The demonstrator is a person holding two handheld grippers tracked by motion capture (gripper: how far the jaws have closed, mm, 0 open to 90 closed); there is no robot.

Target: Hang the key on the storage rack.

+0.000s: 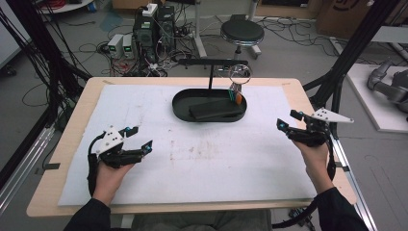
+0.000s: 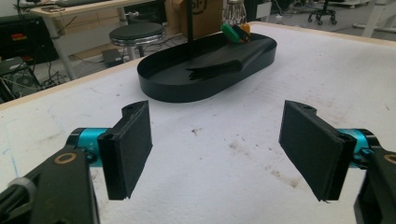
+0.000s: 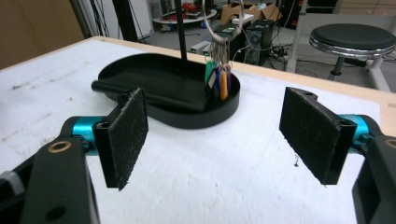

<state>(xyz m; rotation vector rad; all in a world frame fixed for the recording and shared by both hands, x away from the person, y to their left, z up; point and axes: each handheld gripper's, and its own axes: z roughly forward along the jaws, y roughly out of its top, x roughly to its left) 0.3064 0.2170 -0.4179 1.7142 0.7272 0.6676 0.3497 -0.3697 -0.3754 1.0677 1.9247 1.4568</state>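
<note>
Left tongs (image 1: pixel 143 138): matte black frame with a grey three-cornered plate on top, pierced by small dark holes; a black cable loops from the rear of the body. Right tongs (image 1: pixel 289 120): same build, its grey plate to the outer side and a thick black cable trailing behind. Each jaw ends in a flat, rectangular black pad (image 2: pixel 132 142) with a rough, felt-like face (image 3: pixel 128 133), carried on a turquoise metal collar (image 3: pixel 84 127) just behind the pad. A brass-coloured ring (image 2: pixel 64 158) marks the pivot in the black link behind the collar. Dark long sleeves (image 1: pixel 91 216) cover both forearms behind the tongs.
</note>
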